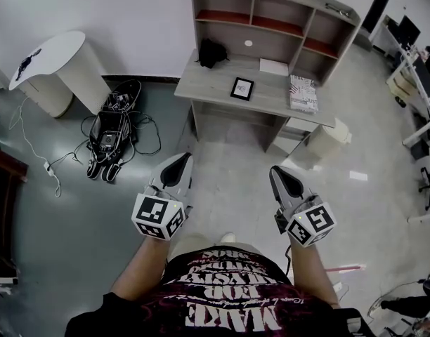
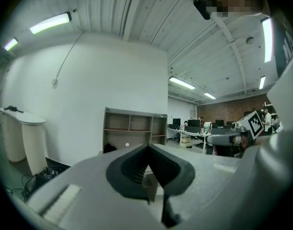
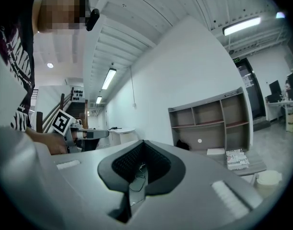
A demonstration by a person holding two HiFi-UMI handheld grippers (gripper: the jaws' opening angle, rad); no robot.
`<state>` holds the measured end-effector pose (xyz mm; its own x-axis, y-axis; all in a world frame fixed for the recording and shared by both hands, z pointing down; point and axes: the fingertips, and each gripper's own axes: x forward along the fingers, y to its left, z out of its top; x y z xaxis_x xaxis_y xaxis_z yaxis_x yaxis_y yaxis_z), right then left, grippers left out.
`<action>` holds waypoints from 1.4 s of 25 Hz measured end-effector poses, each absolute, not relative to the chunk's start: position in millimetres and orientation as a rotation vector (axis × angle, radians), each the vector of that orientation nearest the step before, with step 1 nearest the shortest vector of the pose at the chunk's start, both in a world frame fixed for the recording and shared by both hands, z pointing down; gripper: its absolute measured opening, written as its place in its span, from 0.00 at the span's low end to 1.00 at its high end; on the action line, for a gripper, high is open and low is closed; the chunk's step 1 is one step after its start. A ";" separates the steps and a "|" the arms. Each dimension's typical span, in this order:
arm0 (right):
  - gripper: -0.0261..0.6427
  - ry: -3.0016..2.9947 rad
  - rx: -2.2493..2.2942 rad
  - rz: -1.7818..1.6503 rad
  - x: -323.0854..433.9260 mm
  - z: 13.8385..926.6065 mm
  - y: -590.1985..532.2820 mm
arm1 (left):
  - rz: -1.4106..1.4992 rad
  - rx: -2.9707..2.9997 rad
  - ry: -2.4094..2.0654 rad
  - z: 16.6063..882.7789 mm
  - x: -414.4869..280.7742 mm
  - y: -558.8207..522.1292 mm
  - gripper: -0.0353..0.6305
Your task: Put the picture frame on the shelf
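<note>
Head view, left to right. A white round-topped table (image 1: 50, 58) stands at 10 o'clock against the wall. Just to its 4 o'clock, a black bag (image 1: 111, 132) lies on the floor amid loose cables. The left gripper (image 1: 181, 158) sits at 7 o'clock of the picture centre, pointing toward 12 o'clock. Its own view shows the jaws brought together with nothing between them. The desk (image 1: 208, 83) stands at 12 o'clock against the wall and carries the open shelf (image 1: 271, 9) on its rear edge. The picture frame (image 1: 242, 88) lies flat near the middle of the desk top, dark-bordered and well apart from both grippers. It is not in any shelf compartment. A black object (image 1: 211, 52) sits at the frame's 11 o'clock, a white sheet (image 1: 274, 67) at its 1 o'clock and a magazine (image 1: 303, 93) at its 3 o'clock, all on the desk top. The right gripper (image 1: 277, 171) sits at 5 o'clock of the picture centre, pointing toward 12 o'clock. Its jaws are likewise closed on nothing, as its own view confirms. A white bin (image 1: 329, 140) stands on the floor at the desk's 4 o'clock corner. Both grippers hang over bare floor, short of the desk, ahead of the person's dark printed shirt (image 1: 222, 304) at 6 o'clock.
</note>
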<state>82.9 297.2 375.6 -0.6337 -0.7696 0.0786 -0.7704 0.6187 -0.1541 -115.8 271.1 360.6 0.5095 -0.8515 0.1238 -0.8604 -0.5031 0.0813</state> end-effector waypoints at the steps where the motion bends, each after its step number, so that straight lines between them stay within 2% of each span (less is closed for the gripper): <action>1: 0.08 -2.823 1.343 0.271 84.8 375.2 296.7 | 0.102 2.612 -1.490 360.8 -115.3 271.4 0.06; 13: 0.08 -2.825 1.353 0.325 77.8 389.1 277.0 | 0.126 2.612 -1.463 373.8 -122.2 258.8 0.06; 35: 0.08 -2.775 1.287 0.422 56.5 413.9 159.6 | 0.186 2.566 -1.359 416.1 -116.9 131.3 0.06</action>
